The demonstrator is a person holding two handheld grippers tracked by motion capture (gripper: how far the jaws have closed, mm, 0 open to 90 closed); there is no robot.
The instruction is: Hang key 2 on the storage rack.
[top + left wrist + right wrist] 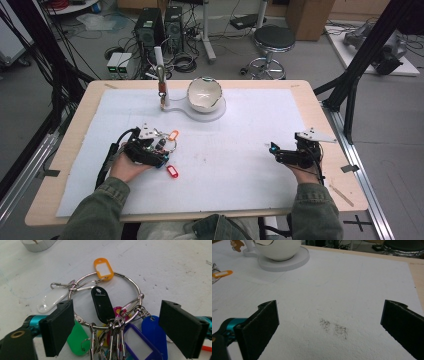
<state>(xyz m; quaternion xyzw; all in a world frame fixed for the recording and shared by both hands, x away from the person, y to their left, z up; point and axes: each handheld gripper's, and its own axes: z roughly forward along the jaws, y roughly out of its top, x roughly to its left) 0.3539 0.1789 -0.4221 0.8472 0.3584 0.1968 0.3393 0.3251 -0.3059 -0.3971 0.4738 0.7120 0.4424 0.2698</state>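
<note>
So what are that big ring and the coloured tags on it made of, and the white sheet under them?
The big ring looks like polished metal: thin, silvery, with bright glints. The tags, such as the orange tag and the black tag, look like glossy moulded plastic, with smooth, shiny faces. The white sheet seems to be matt foam or board, going by its fine grainy, scuffed surface; which one is unclear.

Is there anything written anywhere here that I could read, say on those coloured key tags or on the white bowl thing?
No readable text anywhere.
Key tags: label windows look blank.
Black tag: faint marks, too small to read.
White bowl: no lettering visible.
Computer towers behind the table: too small and blurred.
</note>
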